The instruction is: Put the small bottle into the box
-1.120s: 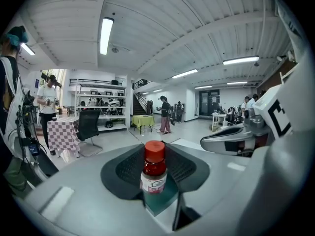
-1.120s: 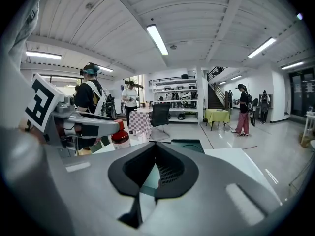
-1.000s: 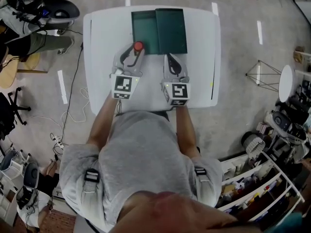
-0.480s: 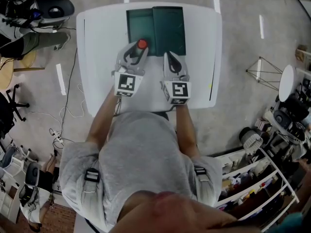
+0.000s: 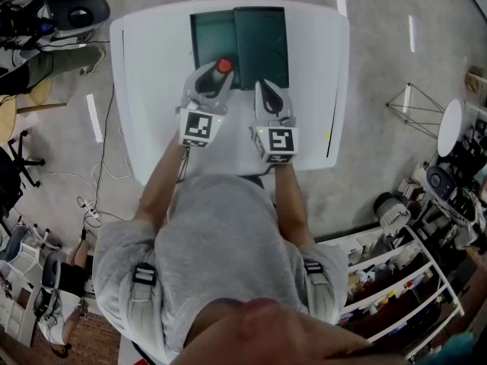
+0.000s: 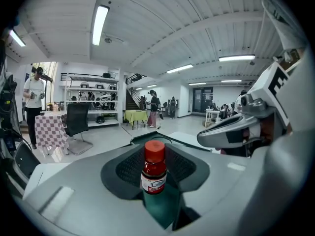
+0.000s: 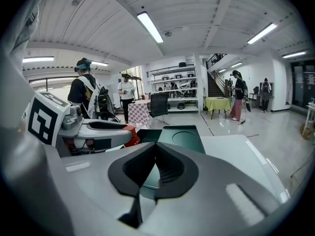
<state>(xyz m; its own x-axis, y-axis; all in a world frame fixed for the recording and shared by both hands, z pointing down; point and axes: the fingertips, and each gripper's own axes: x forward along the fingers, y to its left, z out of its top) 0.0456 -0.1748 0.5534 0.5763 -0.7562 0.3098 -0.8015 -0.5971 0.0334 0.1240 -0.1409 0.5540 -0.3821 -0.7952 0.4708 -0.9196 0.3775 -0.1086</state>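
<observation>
In the head view, my left gripper [image 5: 216, 74] is shut on the small bottle [image 5: 223, 66], a brown bottle with a red cap, held upright at the near edge of the dark green box [image 5: 213, 36]. The box's lid [image 5: 262, 40] lies open to the right. The left gripper view shows the bottle [image 6: 154, 168] standing between the dark pads, with the box [image 6: 165, 208] below it. My right gripper [image 5: 266, 90] rests just before the lid, jaws together and empty. In the right gripper view, the box [image 7: 183, 139] lies ahead and the red cap [image 7: 129, 134] shows at the left.
The box sits at the far middle of a white table [image 5: 152, 90]. Cables and gear lie on the floor at the left [image 5: 91, 219]; shelves stand at the lower right [image 5: 396, 280]. People stand far off in the room [image 6: 34, 102].
My left gripper has carried the bottle a little forward, onto the box's near edge. The right gripper has barely moved.
</observation>
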